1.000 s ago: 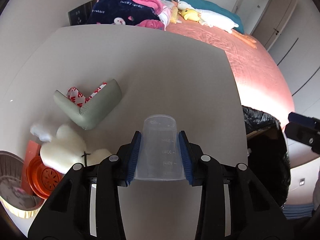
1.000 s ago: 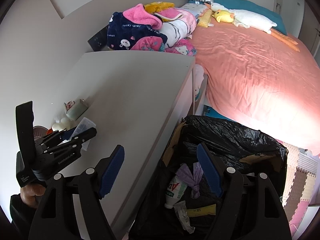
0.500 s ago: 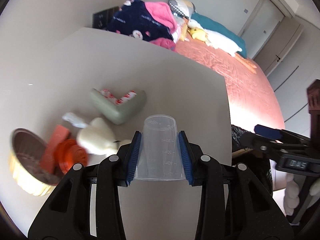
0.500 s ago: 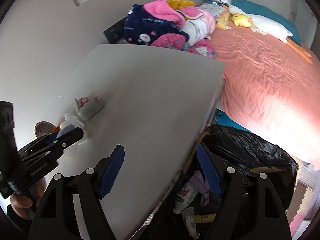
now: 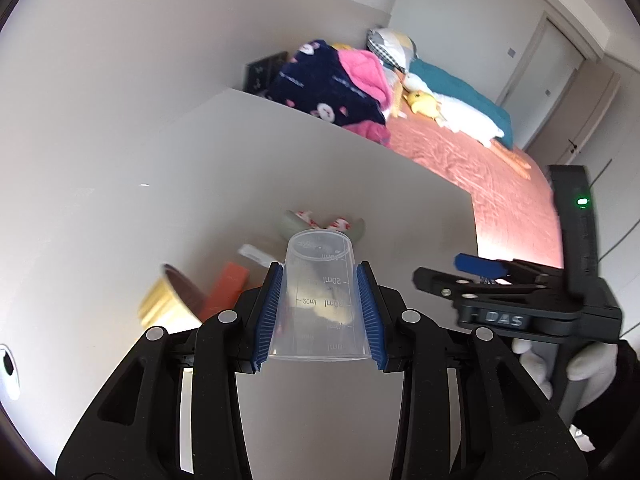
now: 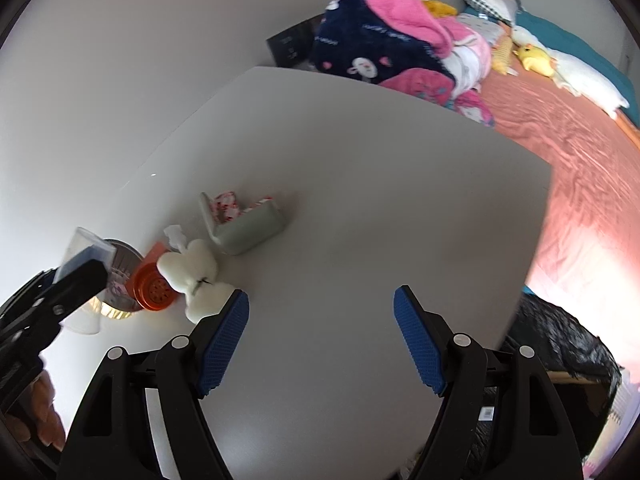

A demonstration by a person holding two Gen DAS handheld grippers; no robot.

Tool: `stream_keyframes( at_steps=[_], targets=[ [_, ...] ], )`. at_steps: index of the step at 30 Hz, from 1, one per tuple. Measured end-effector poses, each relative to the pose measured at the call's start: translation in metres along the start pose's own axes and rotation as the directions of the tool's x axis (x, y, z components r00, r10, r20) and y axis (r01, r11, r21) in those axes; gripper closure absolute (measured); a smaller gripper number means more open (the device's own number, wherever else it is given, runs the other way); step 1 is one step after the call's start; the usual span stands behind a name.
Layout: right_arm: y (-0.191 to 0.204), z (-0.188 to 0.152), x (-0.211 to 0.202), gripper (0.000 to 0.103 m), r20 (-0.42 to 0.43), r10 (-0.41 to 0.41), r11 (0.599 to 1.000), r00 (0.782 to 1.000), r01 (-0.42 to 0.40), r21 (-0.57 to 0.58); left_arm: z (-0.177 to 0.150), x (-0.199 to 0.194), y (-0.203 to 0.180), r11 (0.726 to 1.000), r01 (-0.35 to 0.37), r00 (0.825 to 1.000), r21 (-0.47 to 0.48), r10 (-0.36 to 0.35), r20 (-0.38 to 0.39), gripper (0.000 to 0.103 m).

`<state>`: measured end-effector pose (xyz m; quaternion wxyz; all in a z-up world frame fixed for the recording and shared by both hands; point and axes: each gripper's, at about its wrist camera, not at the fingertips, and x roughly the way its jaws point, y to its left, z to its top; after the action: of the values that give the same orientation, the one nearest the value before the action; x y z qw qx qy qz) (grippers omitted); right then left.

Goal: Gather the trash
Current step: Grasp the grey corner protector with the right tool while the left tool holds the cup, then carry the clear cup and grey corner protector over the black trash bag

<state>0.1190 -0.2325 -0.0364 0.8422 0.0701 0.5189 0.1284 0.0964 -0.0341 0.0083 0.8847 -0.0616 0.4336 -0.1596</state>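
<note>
We are viewing a grey table (image 6: 360, 208) beside a bed (image 6: 580, 152). The left gripper (image 5: 320, 312) is clamping a clear measuring cup (image 5: 320, 300) between its blue pads (image 5: 268, 316) — the cup is upside down, base pointing away from the camera, and nothing is showing inside it. In the right wrist view, the same cup (image 6: 82, 248) is appearing at the far left, held above the table.

The right gripper (image 6: 322, 344) is hanging over bare tabletop with its jaws standing wide apart and nothing between them.

The remaining trash is lying in a cluster near the table's left edge: a grey-green corner guard (image 6: 248, 228) with red-and-white tape in its crook, a white foam piece (image 6: 192, 272) touching an orange lid (image 6: 154, 288), and a foil cup (image 6: 120, 276) lying on its side, its inside dark — we cannot tell what it is holding.

At the table's right edge, a bin with a black bag (image 6: 560, 336) is standing on the floor; its contents are not showing in either view. A pile of clothes (image 6: 392, 48) is resting on the bed's far end.
</note>
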Motion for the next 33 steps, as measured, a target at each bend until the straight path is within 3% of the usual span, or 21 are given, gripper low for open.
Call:
stream_keyframes(
  at_steps=[7, 19, 22, 23, 26, 33],
  targets=[
    [0.028, 0.018, 0.027, 0.027, -0.016, 0.041, 0.999, 0.999, -0.041, -0.017, 0.004, -0.016, 0.015, 1.0, -0.018, 0.999, -0.023, 0.018, 0.031, 0.065],
    [0.052, 0.034, 0.065, 0.027, -0.028, 0.023, 0.998, 0.999, -0.024, -0.06, 0.005, -0.016, 0.027, 0.999, -0.022, 0.999, -0.049, 0.023, 0.033, 0.065],
    [0.056, 0.034, 0.068, 0.027, -0.023, 0.019, 0.996, 1.0, -0.021, -0.083, 0.005, -0.015, 0.029, 0.999, -0.023, 0.999, -0.047, 0.024, 0.029, 0.065],
    [0.056, 0.035, 0.069, 0.036, -0.026, 0.028, 0.995, 0.999, -0.03, -0.09, 0.005, -0.015, 0.029, 0.999, -0.023, 0.999, -0.048, 0.024, 0.028, 0.065],
    [0.057, 0.034, 0.068, 0.039, -0.035, 0.044, 0.994, 0.998, -0.047, -0.099, 0.004, -0.015, 0.029, 0.999, -0.019, 0.999, -0.05, 0.02, 0.031, 0.065],
    [0.048, 0.029, 0.044, 0.04, 0.009, 0.042, 0.994, 0.999, -0.041, -0.101, 0.005, -0.016, 0.02, 1.0, -0.008, 0.999, -0.03, 0.009, 0.035, 0.065]
  ],
)
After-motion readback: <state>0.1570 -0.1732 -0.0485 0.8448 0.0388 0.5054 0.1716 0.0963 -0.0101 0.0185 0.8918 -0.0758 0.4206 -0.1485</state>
